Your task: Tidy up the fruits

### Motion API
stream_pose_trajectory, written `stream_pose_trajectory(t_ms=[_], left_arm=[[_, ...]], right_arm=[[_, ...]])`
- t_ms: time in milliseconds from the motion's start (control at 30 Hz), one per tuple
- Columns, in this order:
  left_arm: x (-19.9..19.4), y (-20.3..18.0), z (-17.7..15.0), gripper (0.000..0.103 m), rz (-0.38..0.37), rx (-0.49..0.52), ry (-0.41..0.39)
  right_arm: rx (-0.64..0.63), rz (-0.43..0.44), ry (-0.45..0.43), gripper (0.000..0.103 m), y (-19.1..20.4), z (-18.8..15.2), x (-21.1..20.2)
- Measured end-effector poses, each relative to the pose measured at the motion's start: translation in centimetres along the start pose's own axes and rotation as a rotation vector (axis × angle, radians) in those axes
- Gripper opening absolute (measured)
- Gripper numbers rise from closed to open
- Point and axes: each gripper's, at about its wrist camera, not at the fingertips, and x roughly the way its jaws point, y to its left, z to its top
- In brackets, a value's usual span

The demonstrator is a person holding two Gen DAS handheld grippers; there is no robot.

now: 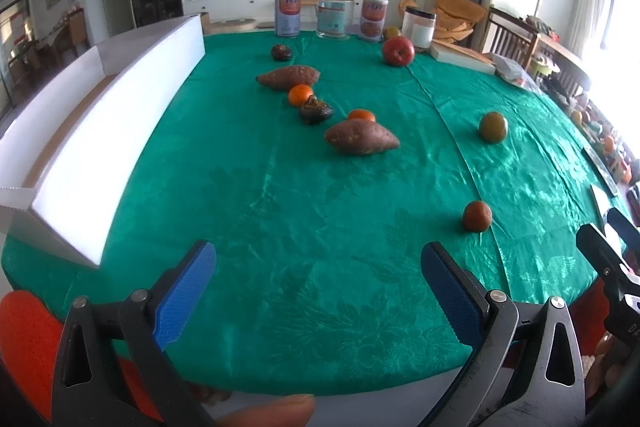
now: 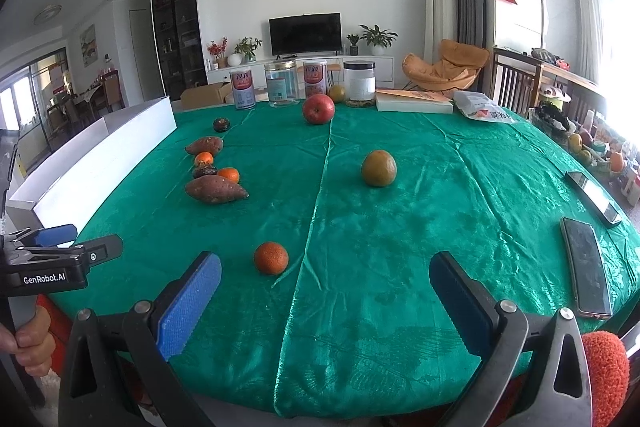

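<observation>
I see a dull orange tangerine (image 2: 271,257) lying near on the green surface (image 2: 400,227), a greenish orange (image 2: 379,168) farther right, a red apple (image 2: 318,109) far. Sweet potatoes (image 2: 216,189) cluster left beside a white box (image 2: 100,151). Left gripper (image 1: 318,291) and right gripper (image 2: 326,297) hover empty, jaws apart.

Glossy green satin tablecloth (image 2: 400,227)

Produce spread over the table (image 2: 440,187)

A long box (image 2: 100,147) lies along the left edge; sweet potatoes (image 2: 216,189) and tangerines (image 2: 229,174) cluster beside it, the apple (image 2: 318,109) before the jars (image 2: 282,83) at the back, phones (image 2: 586,267) at the right.
</observation>
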Motion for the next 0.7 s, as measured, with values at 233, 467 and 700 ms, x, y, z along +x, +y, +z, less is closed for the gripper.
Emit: stream_pose_trajectory(t_ms=[233, 467, 700], left_arm=[[0.1, -0.29, -0.08, 0.103, -0.005, 0.007, 0.008], [0.14, -0.23, -0.06, 0.103, -0.008, 0.005, 0.013], [0.34, -0.31, -0.16, 0.103, -0.013, 0.004, 0.02]], right_arm=[[0.004, 0.001, 0.0, 0.103, 0.04, -0.01, 0.0], [0.01, 0.016, -0.005, 0.103, 0.02, 0.08, -0.11], [-0.002, 0.054, -0.029, 0.103, 0.33, 0.2, -0.62]])
